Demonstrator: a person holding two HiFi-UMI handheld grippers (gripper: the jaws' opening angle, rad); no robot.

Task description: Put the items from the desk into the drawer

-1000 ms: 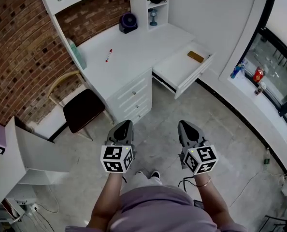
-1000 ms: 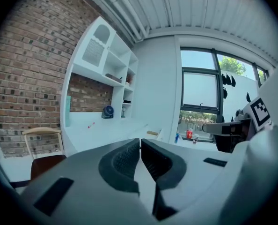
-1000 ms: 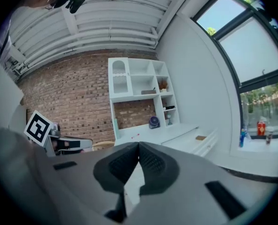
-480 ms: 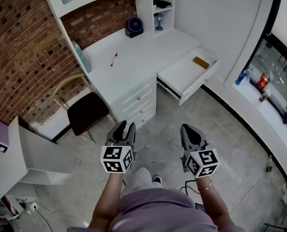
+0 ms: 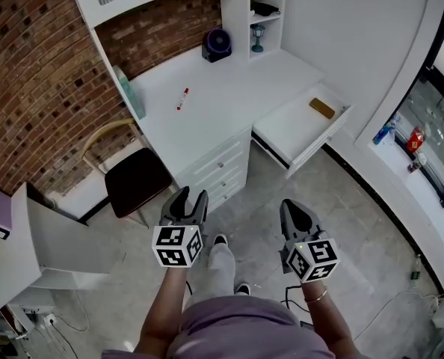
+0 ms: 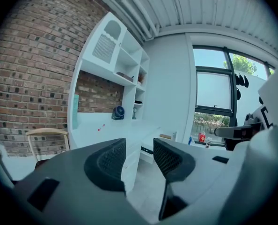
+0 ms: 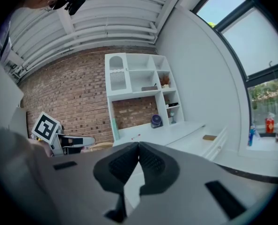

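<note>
Approach step: left gripper empty with jaws just opened to a spread, right gripper jaws pressed together on nothing, red marker far off on desk left of open drawer, so step closer and set the spread jaws square across the marker's barrel.

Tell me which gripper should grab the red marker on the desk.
Probably left. The left gripper lines up with the red marker on the desk, and its empty jaws have just been opening; the right gripper is shut, nearer the open drawer.
</note>
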